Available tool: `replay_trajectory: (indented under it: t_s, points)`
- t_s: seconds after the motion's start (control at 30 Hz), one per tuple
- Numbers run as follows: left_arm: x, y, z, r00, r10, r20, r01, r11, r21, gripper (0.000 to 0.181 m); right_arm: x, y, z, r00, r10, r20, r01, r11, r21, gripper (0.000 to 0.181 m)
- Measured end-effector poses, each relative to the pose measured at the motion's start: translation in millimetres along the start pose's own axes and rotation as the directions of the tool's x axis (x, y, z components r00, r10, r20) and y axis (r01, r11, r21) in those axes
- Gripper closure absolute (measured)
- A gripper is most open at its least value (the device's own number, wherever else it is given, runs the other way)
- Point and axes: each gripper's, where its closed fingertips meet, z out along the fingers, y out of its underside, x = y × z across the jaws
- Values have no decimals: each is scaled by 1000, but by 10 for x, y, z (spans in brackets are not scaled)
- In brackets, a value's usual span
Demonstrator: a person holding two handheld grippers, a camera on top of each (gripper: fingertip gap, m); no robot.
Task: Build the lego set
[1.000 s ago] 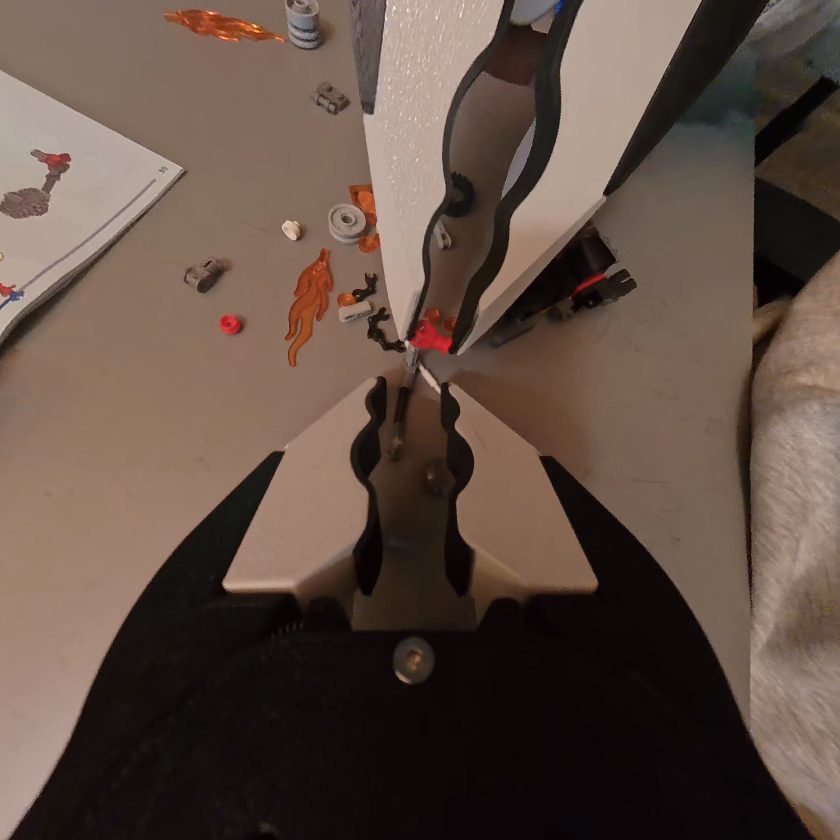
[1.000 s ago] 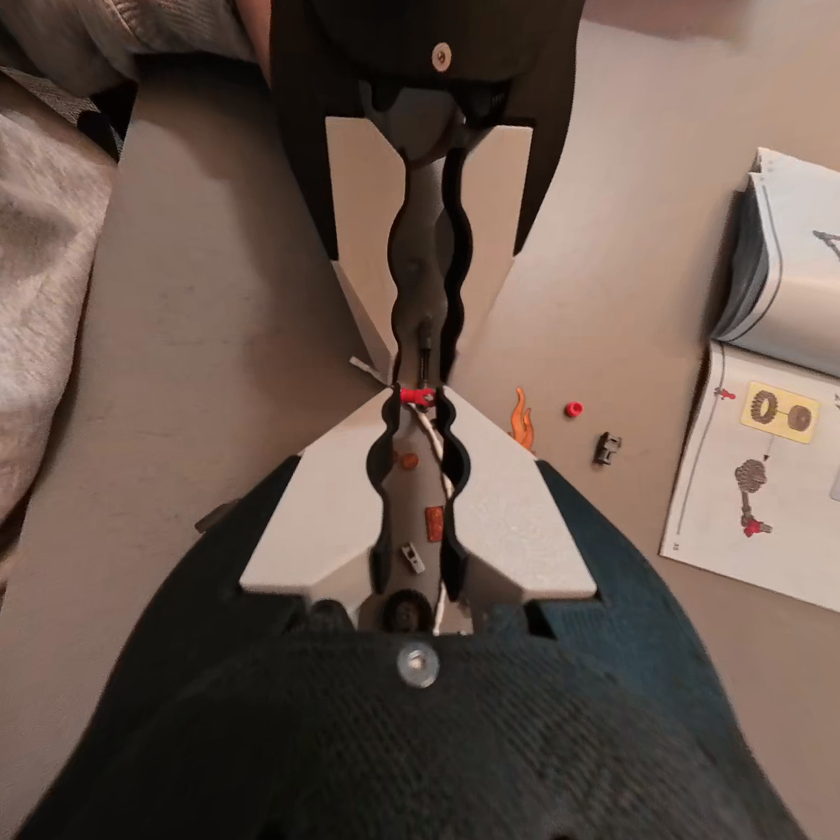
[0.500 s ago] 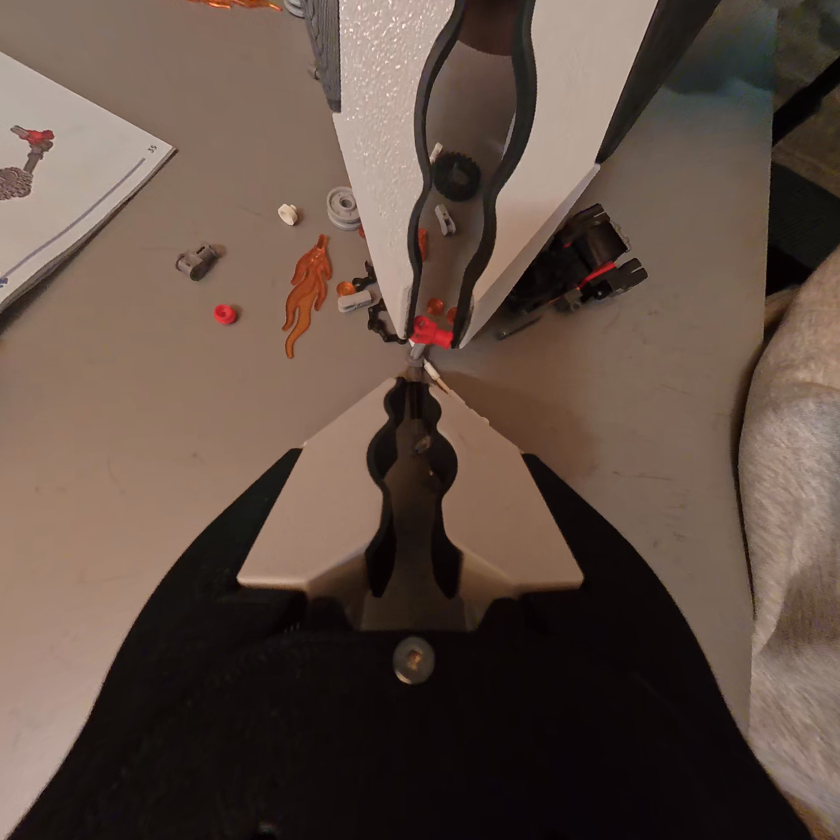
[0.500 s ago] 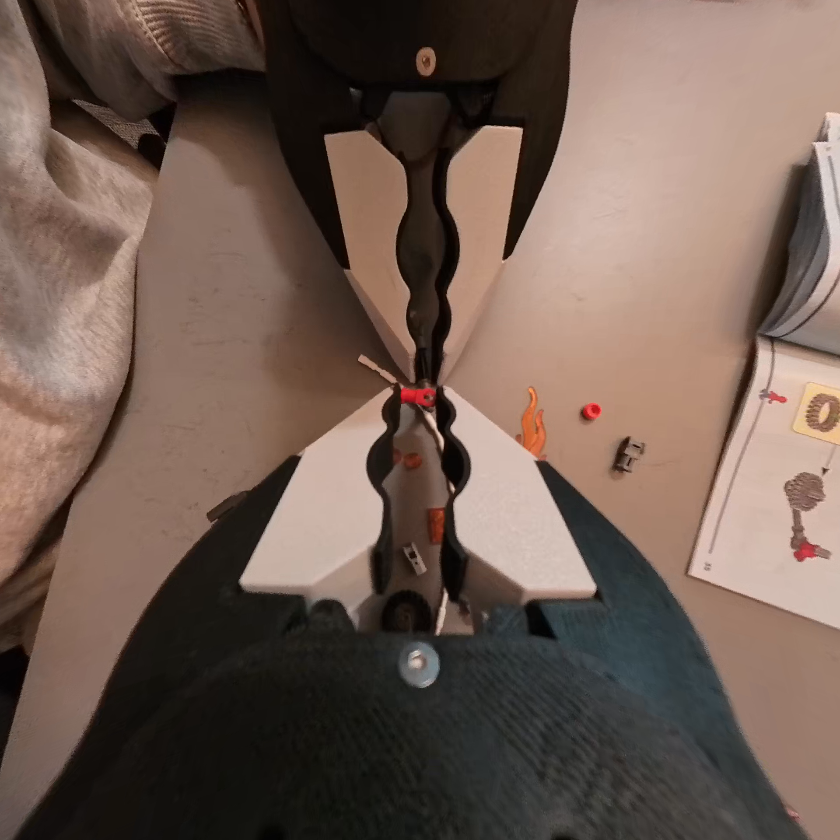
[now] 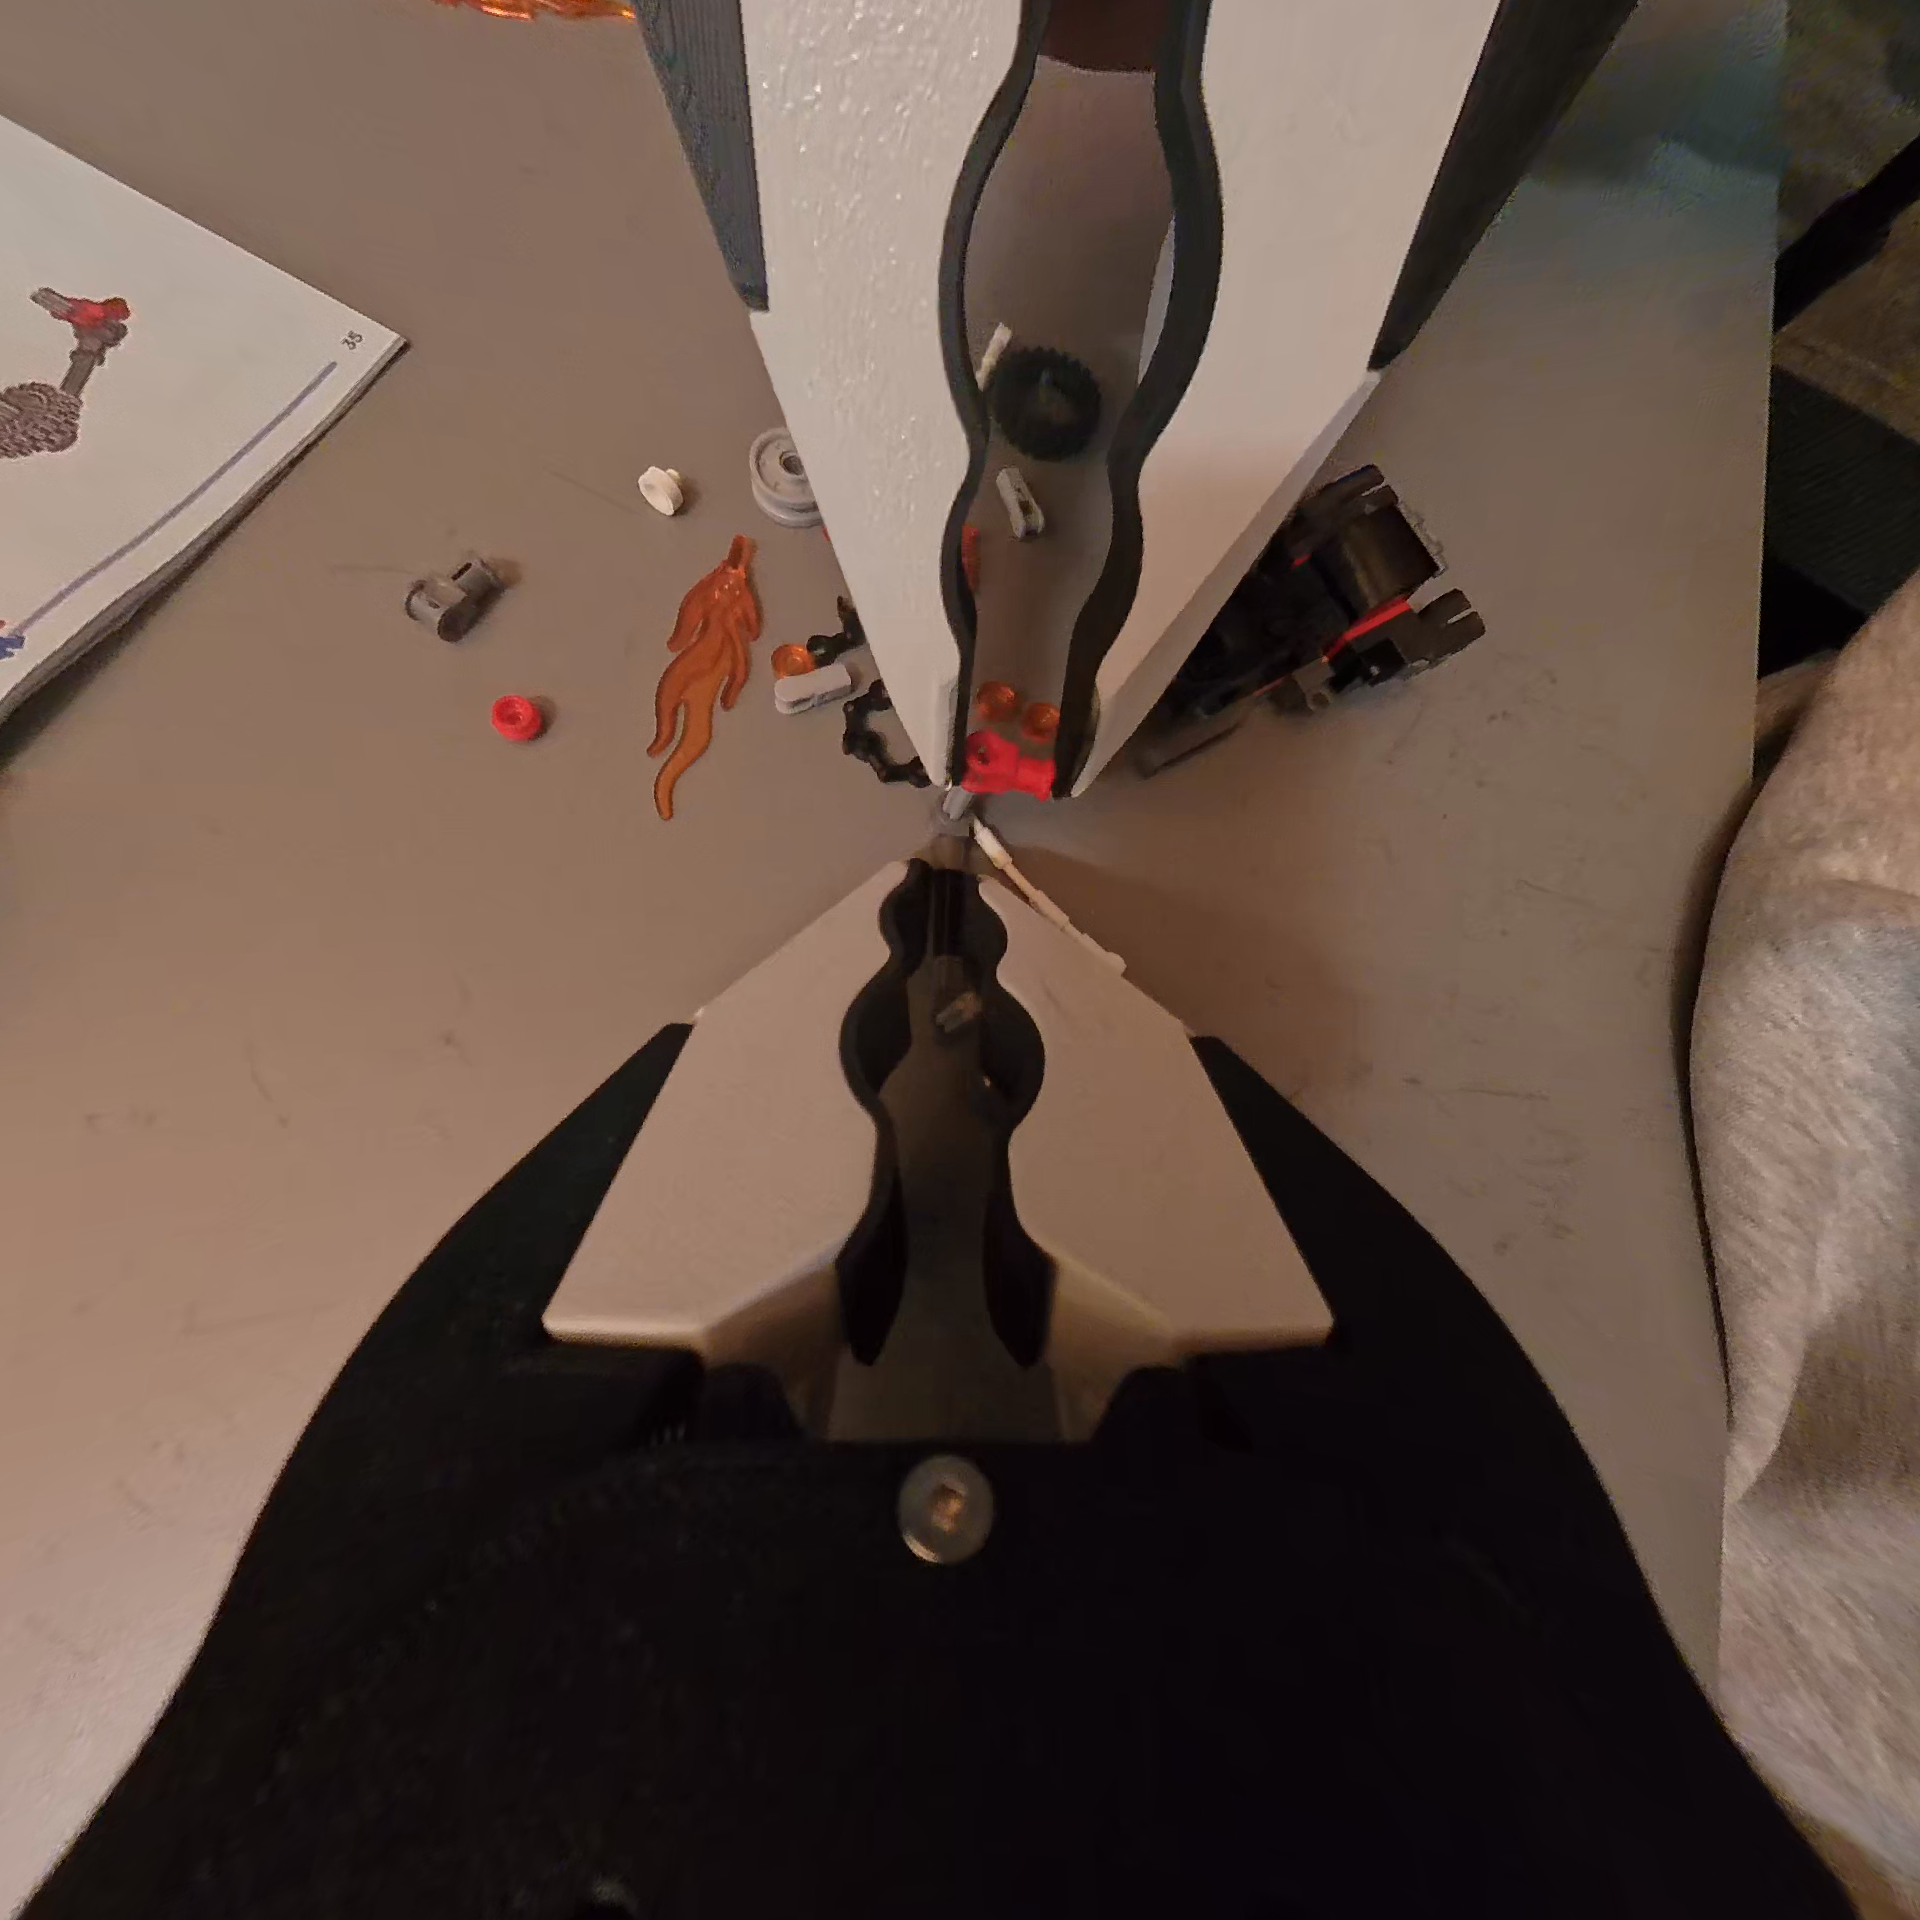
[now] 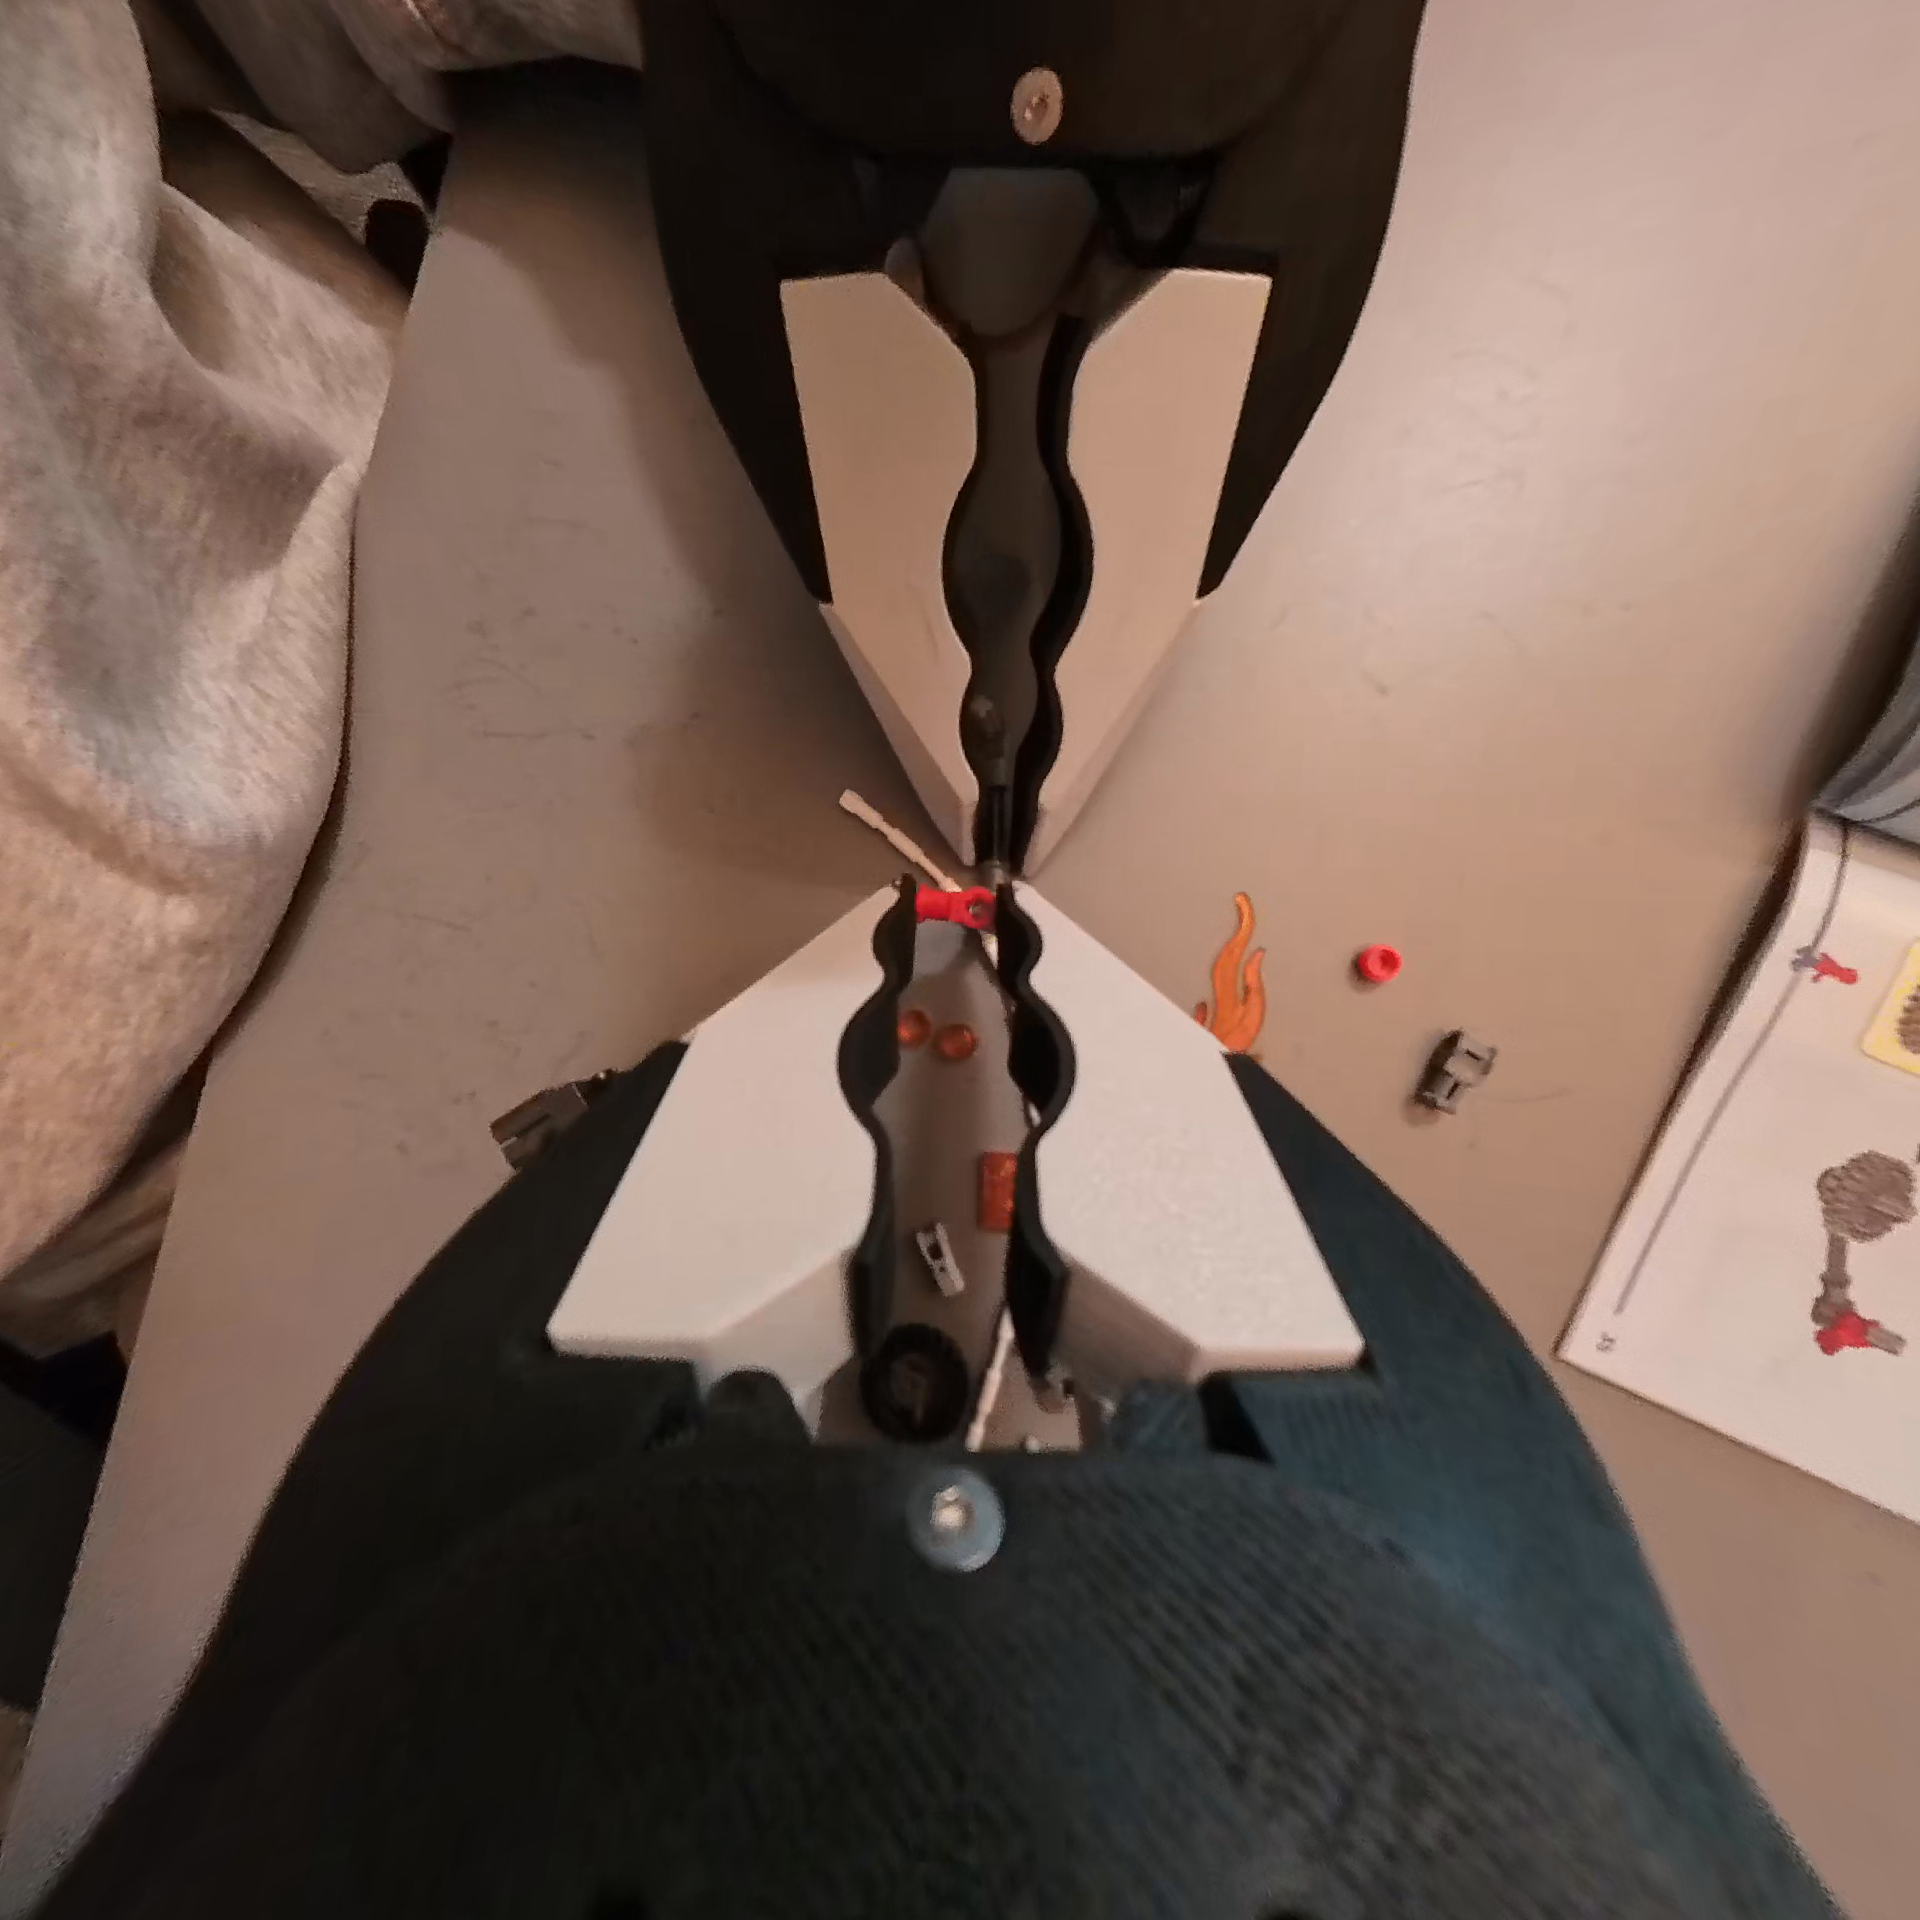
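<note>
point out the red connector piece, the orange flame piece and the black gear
red connector piece (image 5: 1003, 774), left wrist view, on its middle, between the far gripper's fingertips
orange flame piece (image 5: 710, 665), left wrist view, on its wide upper body
black gear (image 5: 1042, 400), left wrist view, on its toothed face

The right gripper (image 6: 954, 914) pinches a red connector (image 6: 951, 907) at its jaw tips, nose to nose with the left gripper (image 6: 995, 821), which clamps a thin dark axle (image 6: 994, 805). On the counter (image 6: 582, 665) lie an orange flame (image 6: 1236, 982), a red stud (image 6: 1379, 962) and a booklet (image 6: 1766, 1247).
</note>
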Motion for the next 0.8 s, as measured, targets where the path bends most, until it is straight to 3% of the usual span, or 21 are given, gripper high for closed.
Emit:
replay_trajectory:
  t_s: [0.33,0.8]
  points:
    - [-6,1,3,1000,-3,2,3,1000,-1,177,4,22,17,992,-49,114,45,998,37,168]
    - [-8,3,4,1000,-12,-7,12,1000,-1,177,13,91,120,988,-97,123,100,995,-20,168]
